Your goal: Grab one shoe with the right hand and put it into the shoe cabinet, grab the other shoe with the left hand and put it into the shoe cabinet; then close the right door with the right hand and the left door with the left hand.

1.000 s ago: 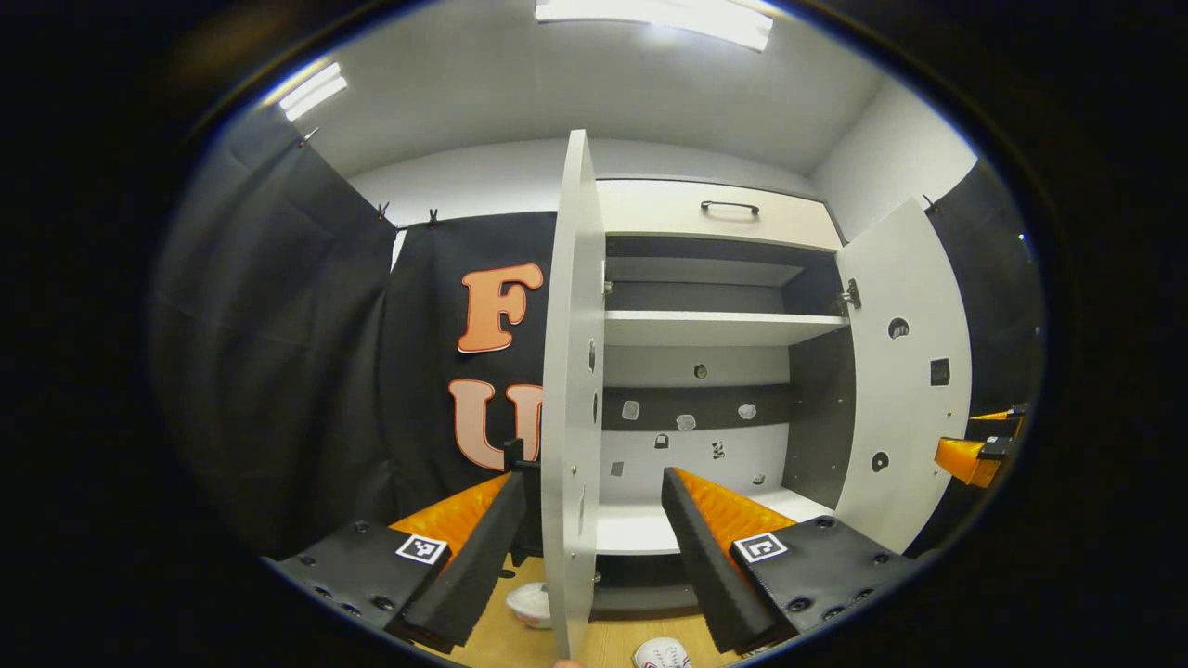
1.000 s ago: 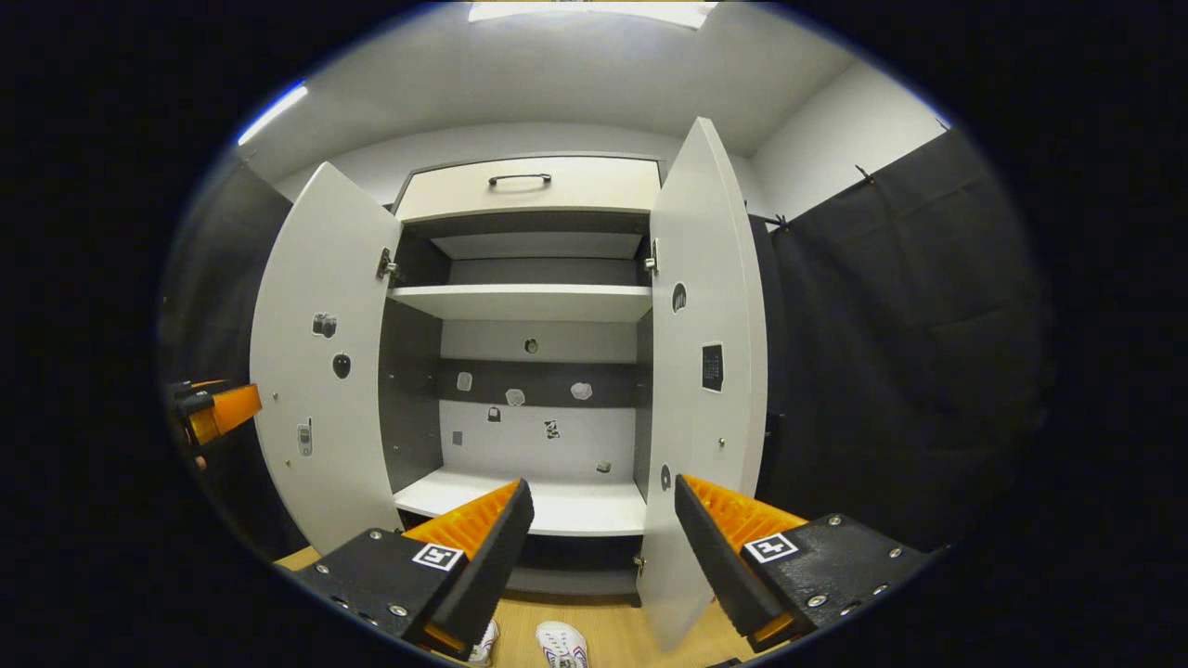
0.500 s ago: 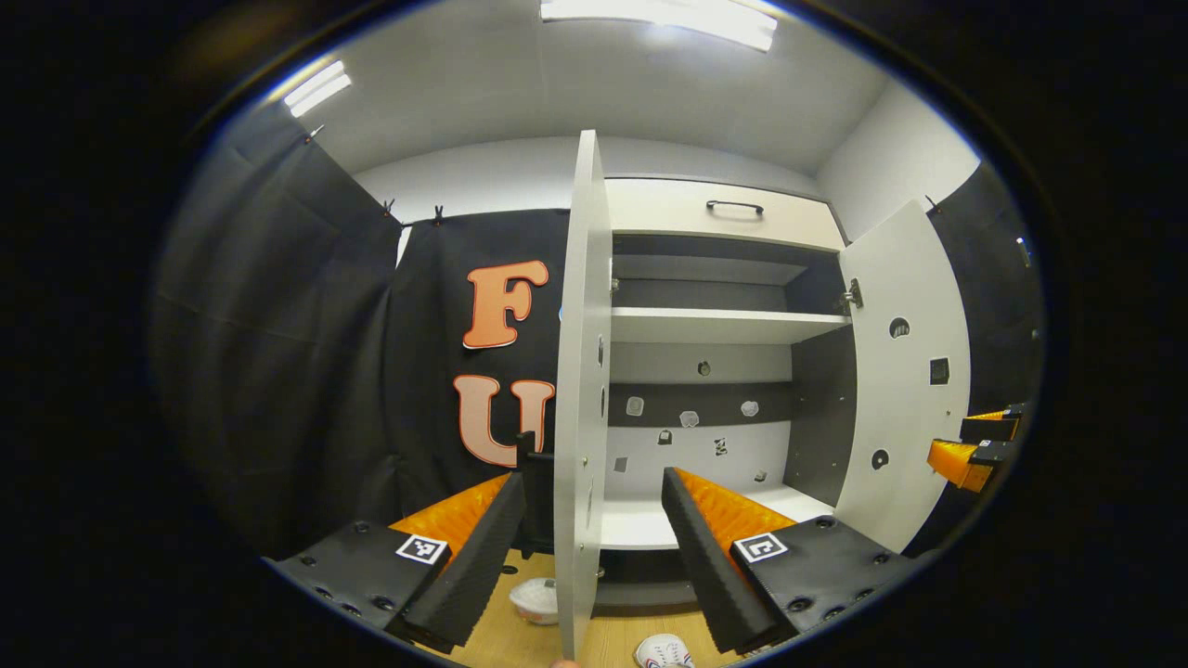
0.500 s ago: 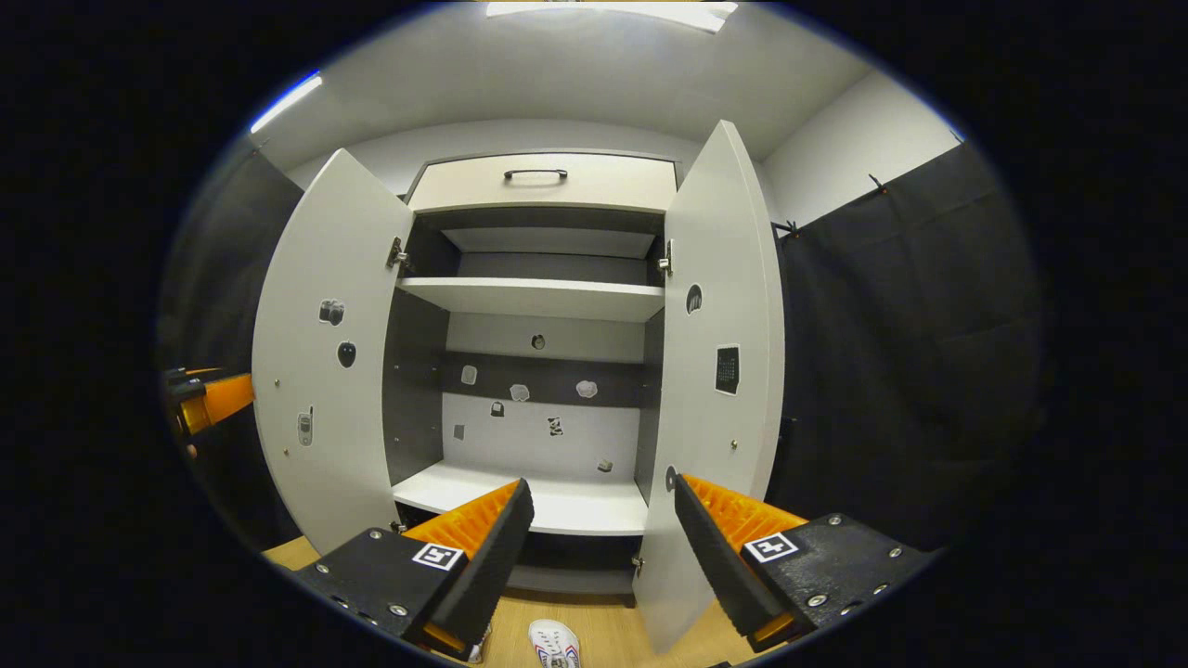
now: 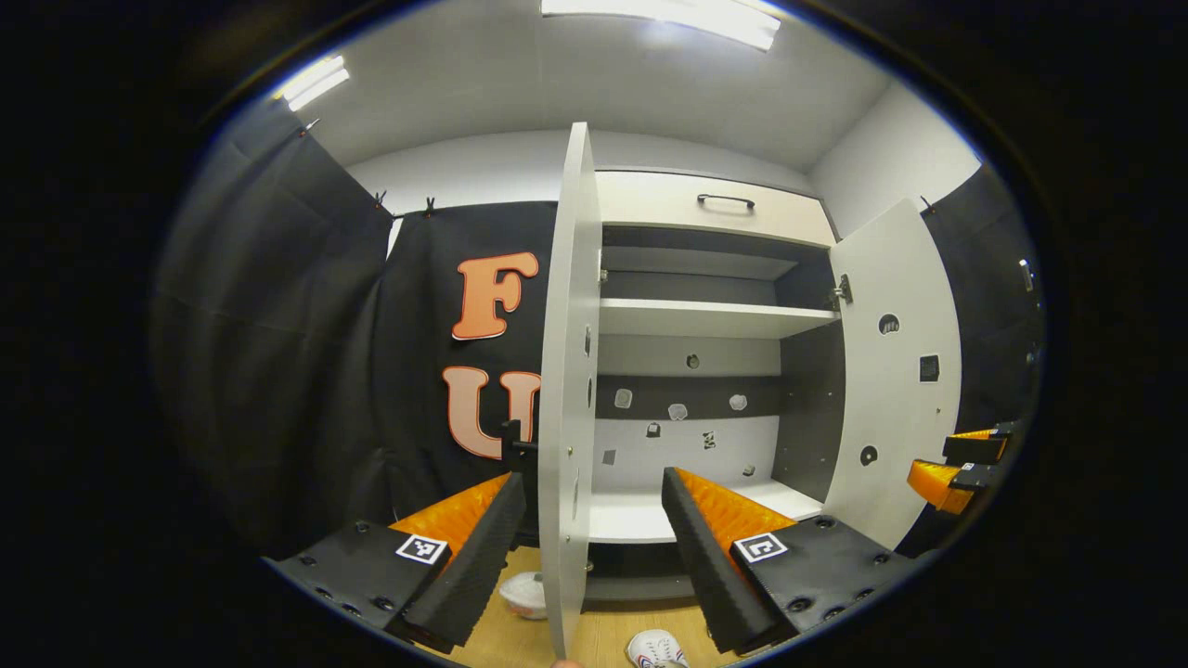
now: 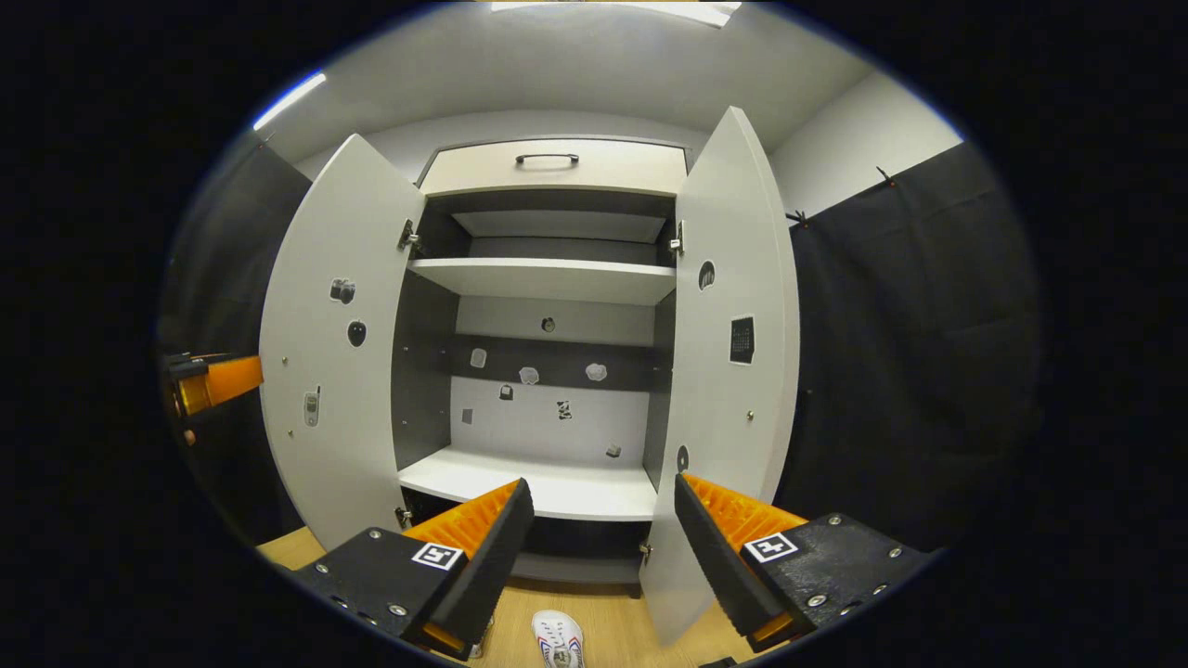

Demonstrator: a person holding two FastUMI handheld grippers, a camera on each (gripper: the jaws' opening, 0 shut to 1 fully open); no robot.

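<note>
Now both grippers face cabinet (image 6: 548,278), doors wide open. Right gripper (image 6: 599,543) fingers spread, holding nothing; white shoe (image 6: 560,640) on floor just below betw. them. Left gripper (image 5: 589,538) fingers spread, straddling left door (image 5: 568,390) edge, no contact; 2nd shoe (image 5: 525,594) below left finger.

Around me the booth was hung with black cloth (image 6: 910,353) clipped along its top edge. Above it rose pale grey walls (image 5: 483,172) and a white ceiling (image 5: 557,83), where long strip lights (image 5: 664,14) glared. Underfoot I saw light wooden flooring (image 6: 613,631).
</note>
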